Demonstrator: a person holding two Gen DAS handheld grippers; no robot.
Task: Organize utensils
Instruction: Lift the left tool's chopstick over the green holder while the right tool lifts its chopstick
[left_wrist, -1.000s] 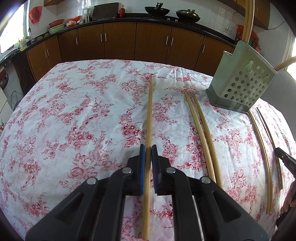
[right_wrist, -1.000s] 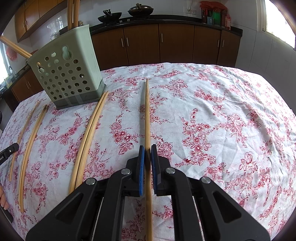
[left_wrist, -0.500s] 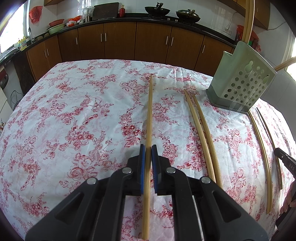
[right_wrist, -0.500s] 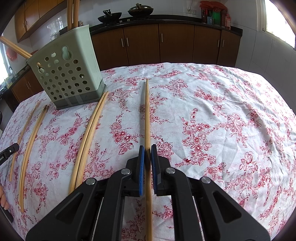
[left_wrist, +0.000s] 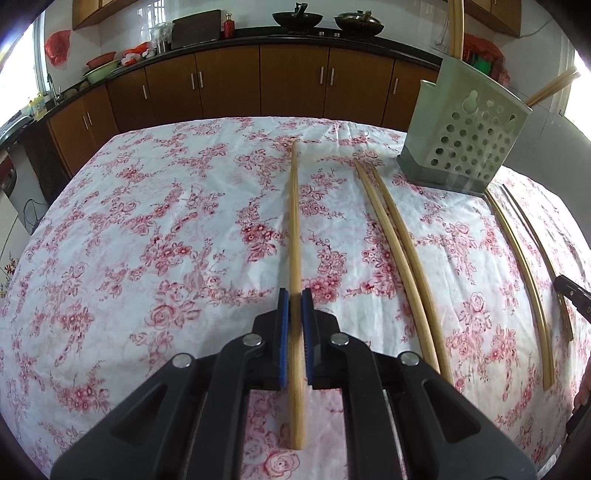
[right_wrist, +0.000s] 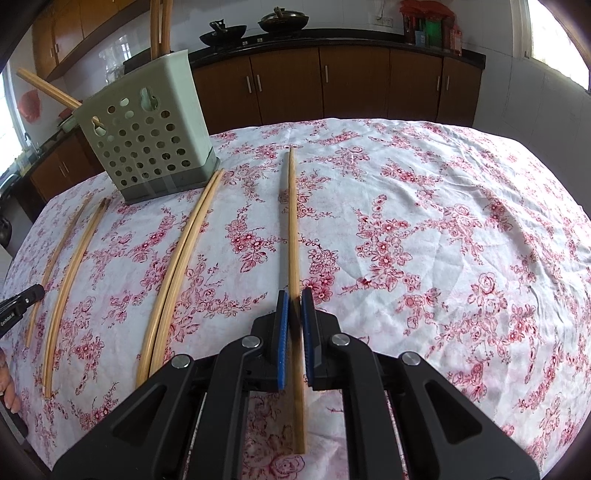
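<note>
Two chopsticks upright in perforated green holder (right_wrist: 151, 133), both jaws clamped on single chopsticks

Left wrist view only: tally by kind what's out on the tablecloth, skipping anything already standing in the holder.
Chopsticks: 5 (one chopstick clamped in the left gripper, a close pair, two more further right)
Utensil holder: 1
Total: 6

Tan chopsticks (left_wrist: 294, 236), a pale green holder (left_wrist: 466, 142), white tablecloth (left_wrist: 147, 229) with red flowers, brown cabinets (left_wrist: 229, 86).
</note>
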